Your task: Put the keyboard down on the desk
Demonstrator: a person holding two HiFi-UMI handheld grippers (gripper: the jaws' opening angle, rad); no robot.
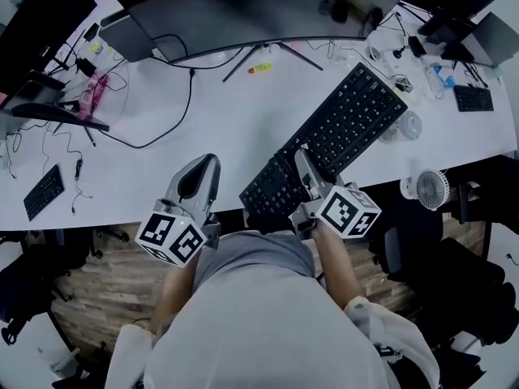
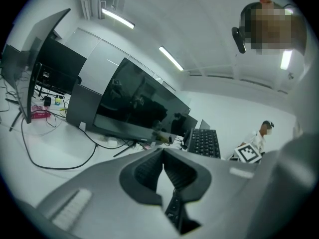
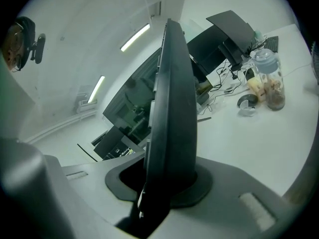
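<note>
Looking down from the head view, the black keyboard (image 1: pixel 340 128) runs diagonally over the white desk (image 1: pixel 227 128), keys up. The right gripper view only gets its thin edge. Can't tell if it's touching down. Right gripper (image 1: pixel 306 168) is clamped on its near end; left gripper (image 1: pixel 197 181) is pinched together, empty, just beside it.

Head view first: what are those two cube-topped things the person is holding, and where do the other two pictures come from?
No robot here: a person holds hand tongs, each with its own camera. The head view looks down from the person's head; the other two pictures look along each tongs' jaws. The right tongs are shut on a black keyboard by its near end. The left tongs are shut and empty. Below lies a white desk with cables and a monitor.
</note>
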